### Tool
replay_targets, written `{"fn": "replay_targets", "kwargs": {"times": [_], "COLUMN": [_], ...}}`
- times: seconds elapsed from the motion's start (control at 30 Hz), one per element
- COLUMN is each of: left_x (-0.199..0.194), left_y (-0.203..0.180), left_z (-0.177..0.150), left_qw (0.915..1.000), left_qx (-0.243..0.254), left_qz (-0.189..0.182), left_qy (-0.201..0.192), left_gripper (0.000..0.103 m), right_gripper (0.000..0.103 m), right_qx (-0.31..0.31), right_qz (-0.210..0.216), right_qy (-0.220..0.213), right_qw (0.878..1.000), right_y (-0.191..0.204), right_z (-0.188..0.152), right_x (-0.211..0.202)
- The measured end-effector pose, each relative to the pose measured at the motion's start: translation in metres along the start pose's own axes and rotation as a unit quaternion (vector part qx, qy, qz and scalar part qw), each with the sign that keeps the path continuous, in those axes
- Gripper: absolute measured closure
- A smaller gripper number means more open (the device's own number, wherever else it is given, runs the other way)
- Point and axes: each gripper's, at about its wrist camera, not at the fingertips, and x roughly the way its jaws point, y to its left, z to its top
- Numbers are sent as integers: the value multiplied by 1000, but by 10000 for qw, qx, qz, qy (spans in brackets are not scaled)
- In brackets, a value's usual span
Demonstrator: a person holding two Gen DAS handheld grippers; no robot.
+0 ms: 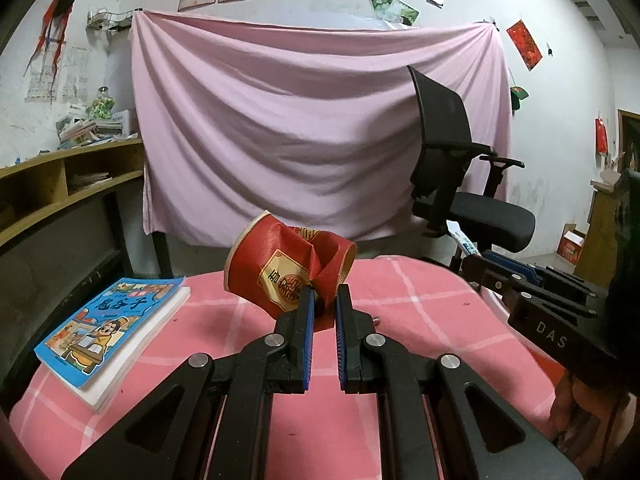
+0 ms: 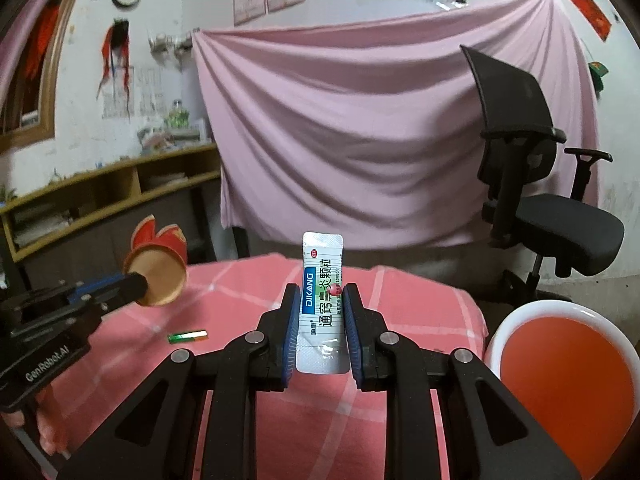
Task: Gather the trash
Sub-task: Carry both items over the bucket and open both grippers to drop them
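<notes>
My left gripper (image 1: pixel 323 296) is shut on a crushed red paper cup (image 1: pixel 288 266) and holds it above the pink checked table (image 1: pixel 420 320). The cup also shows at the left of the right wrist view (image 2: pixel 158 272), base toward the camera. My right gripper (image 2: pixel 321 292) is shut on a white and green medicine sachet (image 2: pixel 321 304), held upright above the table. The sachet's tip shows in the left wrist view (image 1: pixel 464 242). A small green battery (image 2: pixel 187 336) lies on the tablecloth (image 2: pixel 420 300) below the cup.
A white bin with a red inside (image 2: pixel 568 364) stands at the table's right edge. A blue children's book (image 1: pixel 108 328) lies on the table's left side. A black office chair (image 1: pixel 460 184) stands behind the table. Wooden shelves (image 1: pixel 60 184) line the left wall.
</notes>
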Motion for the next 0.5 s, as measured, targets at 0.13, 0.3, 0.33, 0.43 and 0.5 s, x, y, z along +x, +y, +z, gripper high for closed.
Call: {"fn": "replay_targets", "kwargs": {"times": [0.13,0.3,0.33,0.43,0.5], "left_x": [-5,-3,-2,4,6], "left_y": [-18,-45,-50,-70,-81], "left_z": [8,24,27,36,40], "left_qw": [9999,9993,9991,9982,9974], "left_qx": [-5,71,86,180,248], "left_qz": [-91,-353,-404,-577,-680], "left_qy": [-76,-62,-50,-8,22], "left_gripper": [96,96,96,96,96], "right_gripper": [83,83,83,83,83], "right_qx": [167,247,300,410,502], "right_qz": [-10,-250,-326,-510,-654], "right_qy": [-268,-535,-592,-668,-707], "right_qw": [9995,9979,9973,9956,9941], "right_y": [-11,-32,-40,-59,-74], "right_z": [1,6,8,8,7], "right_x": [-19,-45,-51,-64,-72]}}
